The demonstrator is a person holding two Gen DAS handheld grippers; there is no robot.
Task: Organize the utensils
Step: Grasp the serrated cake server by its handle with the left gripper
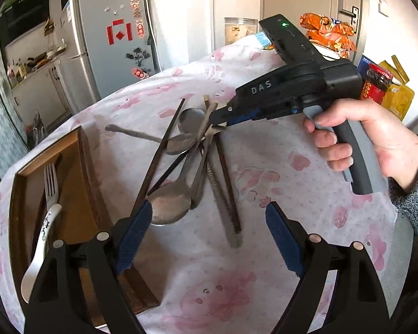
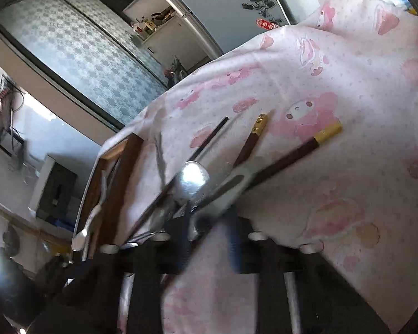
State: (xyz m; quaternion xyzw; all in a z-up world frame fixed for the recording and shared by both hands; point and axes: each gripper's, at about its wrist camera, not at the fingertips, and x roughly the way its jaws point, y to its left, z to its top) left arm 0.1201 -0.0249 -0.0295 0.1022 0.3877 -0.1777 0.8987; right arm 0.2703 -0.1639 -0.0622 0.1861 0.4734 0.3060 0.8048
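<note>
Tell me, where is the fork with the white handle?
In the left wrist view, the fork lies inside the wooden tray at the left, apart from the utensil pile on the tablecloth.

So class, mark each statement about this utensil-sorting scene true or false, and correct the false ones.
1. A fork lies in the wooden tray. True.
2. The left gripper is shut on a spoon. False: its jaws stand open, holding nothing.
3. The right gripper reaches into the utensil pile. True.
4. The tablecloth is plain blue. False: it is white with pink cartoon prints.
</note>
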